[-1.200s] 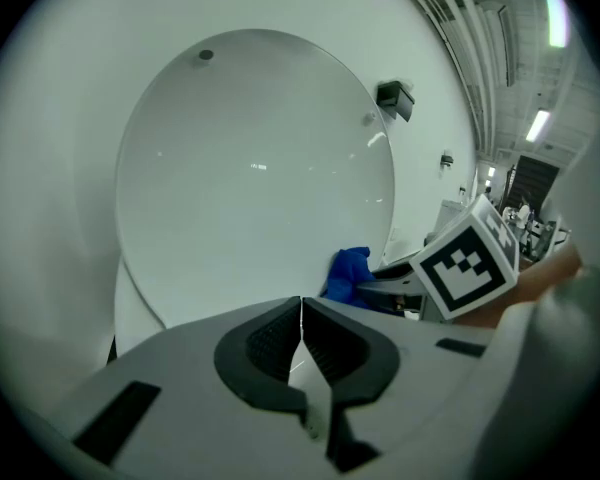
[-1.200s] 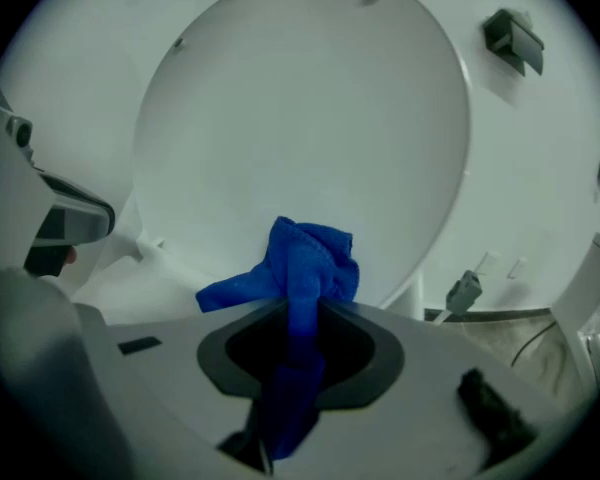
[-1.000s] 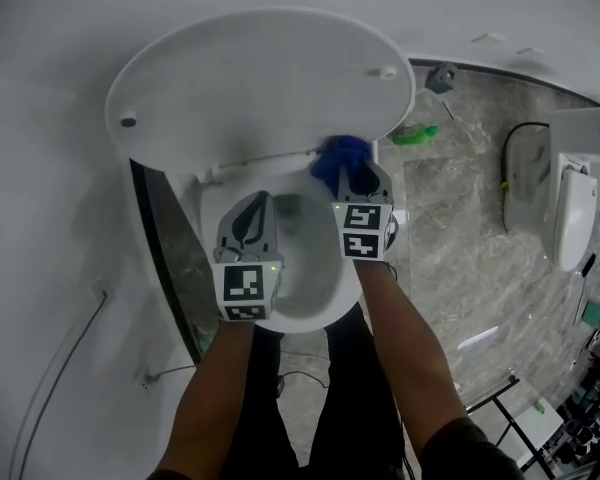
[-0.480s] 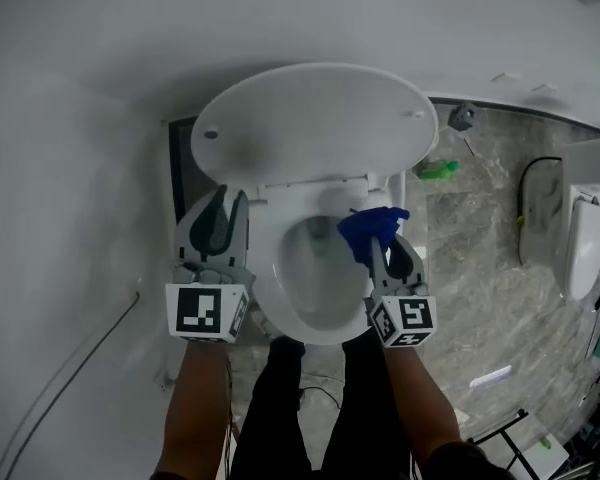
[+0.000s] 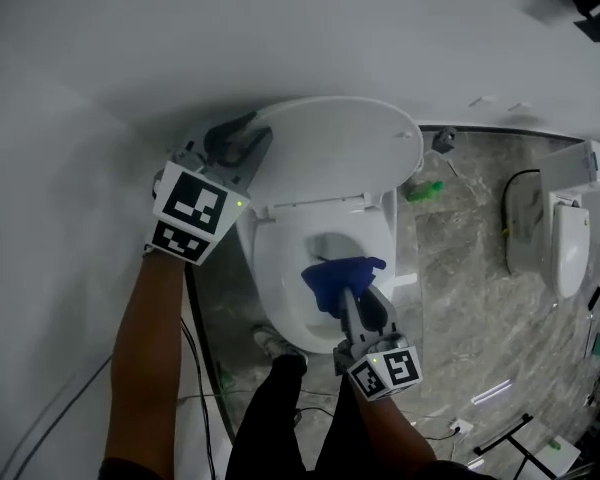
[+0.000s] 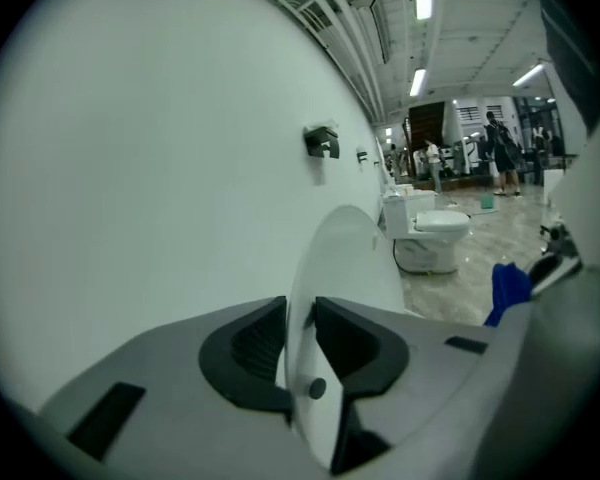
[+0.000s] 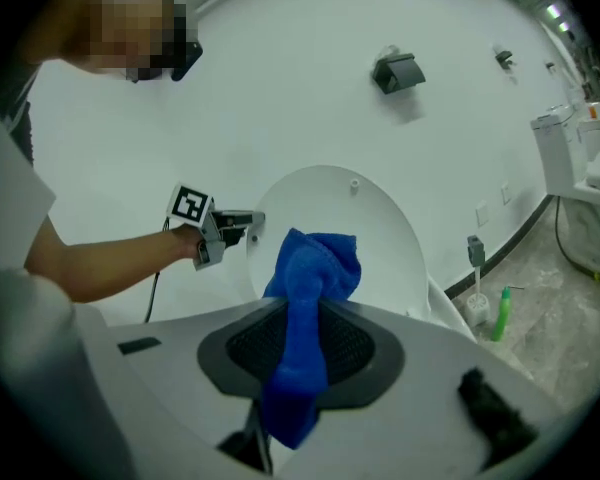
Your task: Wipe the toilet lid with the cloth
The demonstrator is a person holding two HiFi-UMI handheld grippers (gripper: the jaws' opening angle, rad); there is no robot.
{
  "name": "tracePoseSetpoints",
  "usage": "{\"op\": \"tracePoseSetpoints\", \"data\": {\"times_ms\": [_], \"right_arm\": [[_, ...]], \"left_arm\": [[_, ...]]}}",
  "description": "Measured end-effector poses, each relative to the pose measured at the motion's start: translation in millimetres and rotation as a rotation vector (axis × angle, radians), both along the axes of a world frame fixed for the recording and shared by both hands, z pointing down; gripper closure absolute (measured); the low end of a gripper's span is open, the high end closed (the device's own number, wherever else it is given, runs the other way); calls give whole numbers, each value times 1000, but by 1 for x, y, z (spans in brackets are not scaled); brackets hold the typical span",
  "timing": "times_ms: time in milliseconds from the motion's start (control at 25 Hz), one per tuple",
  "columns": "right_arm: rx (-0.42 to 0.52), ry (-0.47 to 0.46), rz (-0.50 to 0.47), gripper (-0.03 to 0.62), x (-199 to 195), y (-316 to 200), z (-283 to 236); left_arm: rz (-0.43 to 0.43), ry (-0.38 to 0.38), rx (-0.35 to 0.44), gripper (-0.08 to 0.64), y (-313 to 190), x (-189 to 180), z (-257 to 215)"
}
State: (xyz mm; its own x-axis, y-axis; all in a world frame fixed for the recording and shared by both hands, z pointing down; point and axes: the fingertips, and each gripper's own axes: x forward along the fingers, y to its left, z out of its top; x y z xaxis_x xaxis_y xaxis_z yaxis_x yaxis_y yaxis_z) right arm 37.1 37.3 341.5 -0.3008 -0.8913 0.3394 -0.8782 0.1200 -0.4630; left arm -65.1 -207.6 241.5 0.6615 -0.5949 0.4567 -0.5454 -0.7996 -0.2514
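Observation:
The white toilet lid (image 5: 330, 148) stands raised against the wall above the bowl (image 5: 280, 268). My left gripper (image 5: 242, 133) is at the lid's upper left edge. In the left gripper view the thin lid edge (image 6: 335, 258) runs between the jaws of my left gripper (image 6: 300, 333), which are opening around it. My right gripper (image 5: 350, 293) hovers over the bowl, shut on a blue cloth (image 5: 335, 278). In the right gripper view the cloth (image 7: 310, 288) sticks up from between the jaws, in front of the lid (image 7: 380, 238), and the left gripper (image 7: 245, 223) shows at the lid's left rim.
A green bottle (image 5: 420, 190) and a toilet brush (image 5: 442, 140) stand on the marble floor right of the toilet. Another toilet (image 5: 570, 233) sits at the far right. The white wall lies close behind and to the left. A cable (image 5: 195, 368) trails on the floor.
My left gripper has risen from beside the bowl to the lid's left edge and its jaws have parted round it. The right gripper has drawn back over the bowl with the cloth.

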Motion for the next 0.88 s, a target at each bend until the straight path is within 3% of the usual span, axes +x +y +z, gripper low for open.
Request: {"op": "tracePoseSetpoints", "data": {"times_ms": [280, 560, 760, 880], "right_arm": [[83, 51, 115, 508, 20, 18, -33], [76, 278, 214, 508, 129, 62, -38], [75, 391, 184, 508, 162, 91, -33], [83, 403, 151, 508, 167, 107, -31]], "left_arm": [[85, 3, 27, 494, 40, 3, -11], [227, -44, 178, 515, 152, 5, -16], [250, -130, 221, 524, 222, 4, 6], [247, -168, 216, 523, 259, 2, 23]]}}
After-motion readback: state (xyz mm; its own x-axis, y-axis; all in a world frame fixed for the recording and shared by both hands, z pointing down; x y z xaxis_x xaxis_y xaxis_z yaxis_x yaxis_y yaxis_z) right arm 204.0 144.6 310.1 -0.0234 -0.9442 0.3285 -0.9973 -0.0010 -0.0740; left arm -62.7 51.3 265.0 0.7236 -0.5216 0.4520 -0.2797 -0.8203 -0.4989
